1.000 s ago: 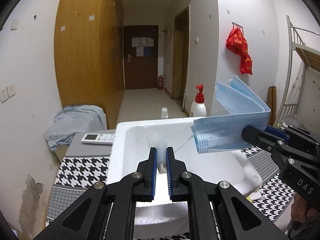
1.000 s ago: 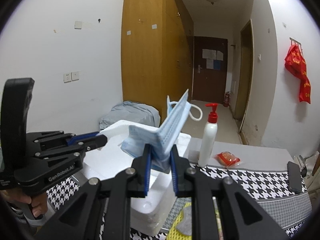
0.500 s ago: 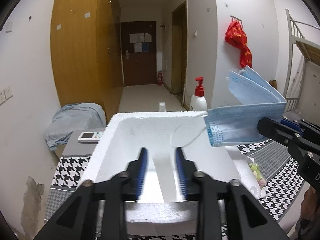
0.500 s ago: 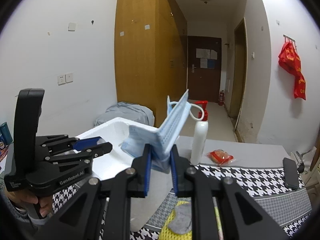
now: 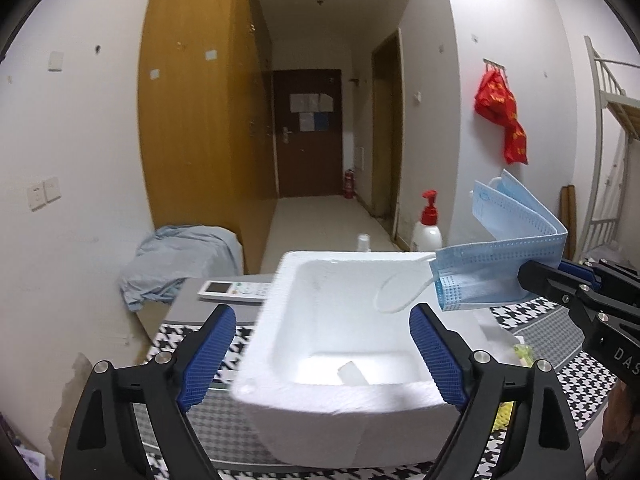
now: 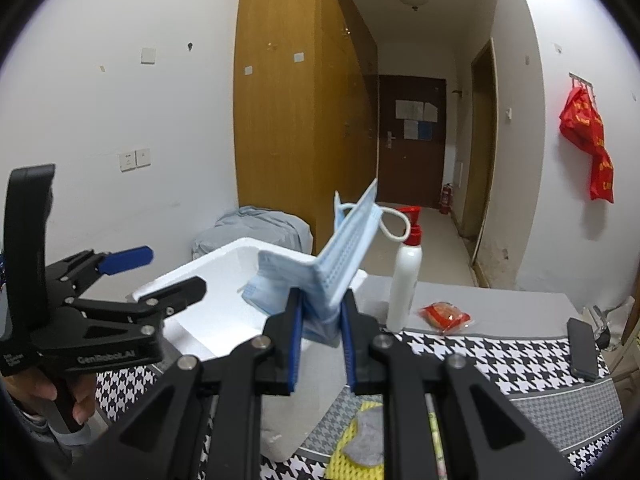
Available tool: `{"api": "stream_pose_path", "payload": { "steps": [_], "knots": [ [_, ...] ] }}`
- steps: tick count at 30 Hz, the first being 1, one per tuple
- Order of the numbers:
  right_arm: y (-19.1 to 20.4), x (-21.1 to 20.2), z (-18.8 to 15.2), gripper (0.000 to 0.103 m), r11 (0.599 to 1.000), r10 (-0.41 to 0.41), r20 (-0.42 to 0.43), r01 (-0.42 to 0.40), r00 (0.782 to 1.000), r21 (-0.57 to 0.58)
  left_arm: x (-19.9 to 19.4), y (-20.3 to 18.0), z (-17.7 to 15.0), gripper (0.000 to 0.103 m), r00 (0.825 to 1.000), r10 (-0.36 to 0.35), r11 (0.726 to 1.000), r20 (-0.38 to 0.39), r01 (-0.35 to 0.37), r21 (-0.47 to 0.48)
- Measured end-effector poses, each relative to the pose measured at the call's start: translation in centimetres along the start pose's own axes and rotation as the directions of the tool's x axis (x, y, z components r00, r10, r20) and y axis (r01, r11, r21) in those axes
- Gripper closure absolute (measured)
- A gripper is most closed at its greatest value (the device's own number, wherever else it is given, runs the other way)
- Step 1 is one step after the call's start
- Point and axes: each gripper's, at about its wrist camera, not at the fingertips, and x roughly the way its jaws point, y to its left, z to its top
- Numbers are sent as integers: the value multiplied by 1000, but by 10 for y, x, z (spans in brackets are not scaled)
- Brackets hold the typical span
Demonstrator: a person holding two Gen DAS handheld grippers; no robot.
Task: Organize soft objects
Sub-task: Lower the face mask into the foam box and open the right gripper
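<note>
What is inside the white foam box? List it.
The foam box holds one small white foam scrap on its floor. The near wall hides the floor's front strip; the face mask covers its far right rim.

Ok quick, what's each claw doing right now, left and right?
Left gripper: jaws opening wide, nothing between them.
Right gripper: shut on the blue face mask.

Pale blue mask (image 6: 320, 280) sits between the right claw's blue pads (image 6: 297, 344), white foam box (image 5: 340, 320) just beyond it, black-and-white houndstooth cloth (image 6: 500, 356) below, white bottle (image 6: 406, 280) with red pump off to the right.
</note>
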Motion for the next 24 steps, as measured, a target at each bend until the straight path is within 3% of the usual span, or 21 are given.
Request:
{"api": "stream_pose_path", "payload": {
  "steps": [13,22,24],
  "knots": [
    [29,27,9,82,997,75,-27,-76,997,-30,-20,38,-6,10,995,98,994,17,-97,-49],
    [39,48,11,81,994,103,-68,-106,992,-36,-23,53,-14,10,993,116,991,7,-115,-67],
    [40,50,11,67,993,107,-74,-111,991,-39,-22,55,-14,10,993,116,991,5,-115,-71]
  ]
}}
